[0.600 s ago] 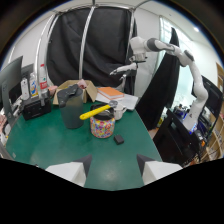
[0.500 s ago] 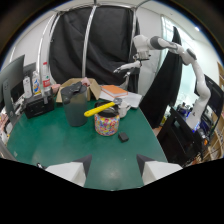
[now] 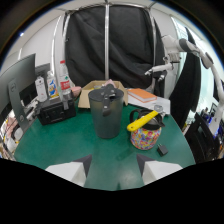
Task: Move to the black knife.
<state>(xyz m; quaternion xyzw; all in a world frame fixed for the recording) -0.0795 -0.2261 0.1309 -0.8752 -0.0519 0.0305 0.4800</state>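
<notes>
Beyond the open jaws, black knife [image 3: 108,95] in grey container [image 3: 106,116]

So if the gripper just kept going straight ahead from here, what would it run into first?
Most likely the dark grey container with black-handled tools standing in it. It sits beyond the open gripper, roughly in line with the gap, with only bare green table before it. Depth is hard to judge.

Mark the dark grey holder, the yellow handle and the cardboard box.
dark grey holder [image 3: 106,120], gripper view, front wall
yellow handle [image 3: 142,120], gripper view, mid-length of the handle
cardboard box [image 3: 86,91], gripper view, left flap
</notes>
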